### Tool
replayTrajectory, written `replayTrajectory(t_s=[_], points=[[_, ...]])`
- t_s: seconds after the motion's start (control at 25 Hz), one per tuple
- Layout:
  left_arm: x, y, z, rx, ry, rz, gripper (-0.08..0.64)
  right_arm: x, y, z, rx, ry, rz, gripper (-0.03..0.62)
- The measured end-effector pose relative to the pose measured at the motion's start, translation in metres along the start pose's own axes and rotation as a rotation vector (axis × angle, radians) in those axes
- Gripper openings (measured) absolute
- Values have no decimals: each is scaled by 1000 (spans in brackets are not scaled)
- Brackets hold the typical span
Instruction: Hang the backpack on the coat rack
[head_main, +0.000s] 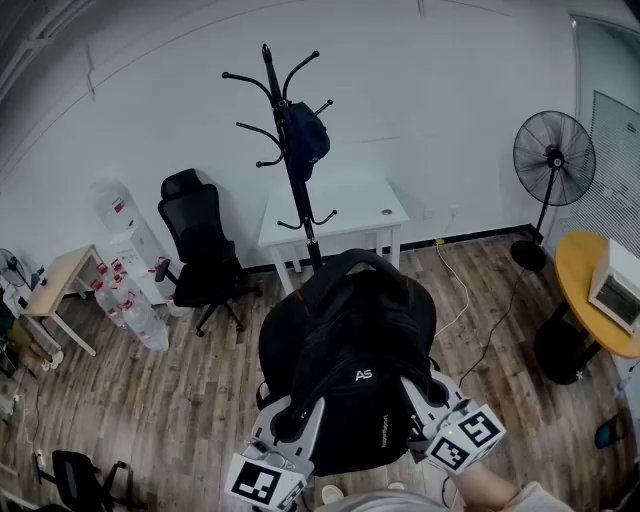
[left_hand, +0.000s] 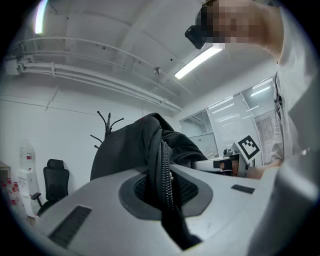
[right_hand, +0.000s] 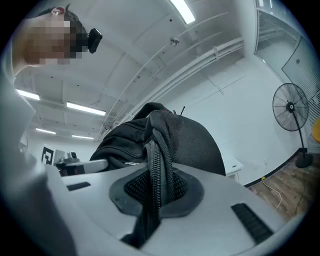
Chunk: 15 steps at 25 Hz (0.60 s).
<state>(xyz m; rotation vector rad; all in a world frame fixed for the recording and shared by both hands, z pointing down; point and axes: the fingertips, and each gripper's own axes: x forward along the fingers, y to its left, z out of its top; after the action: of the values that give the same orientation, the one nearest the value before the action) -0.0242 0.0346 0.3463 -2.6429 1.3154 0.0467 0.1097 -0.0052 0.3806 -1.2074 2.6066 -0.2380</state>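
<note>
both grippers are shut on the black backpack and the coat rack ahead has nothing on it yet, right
Not quite. The coat rack is not bare: the head view shows a dark item hanging on it. Both the left gripper and right gripper are indeed shut on the black backpack.

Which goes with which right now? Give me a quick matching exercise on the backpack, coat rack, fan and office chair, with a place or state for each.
Things:
1. backpack
2. coat rack
3. standing fan
4. office chair

Places or states:
A. stands at the far right of the head view
B. clamped at its straps by the left gripper and the right gripper
C. already carries a dark item on its upper hooks
D. stands left of the white table

Pairs: 1-B, 2-C, 3-A, 4-D
</note>
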Motion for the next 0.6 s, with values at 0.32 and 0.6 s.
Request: replayTrajectory(t_s=[0.32, 0.6], points=[[2, -20, 2, 7, 11, 14, 31, -16, -8, 6, 5, 3, 15, 34], [10, -33, 10, 15, 16, 26, 31, -25, -16, 15, 22, -4, 34, 34]])
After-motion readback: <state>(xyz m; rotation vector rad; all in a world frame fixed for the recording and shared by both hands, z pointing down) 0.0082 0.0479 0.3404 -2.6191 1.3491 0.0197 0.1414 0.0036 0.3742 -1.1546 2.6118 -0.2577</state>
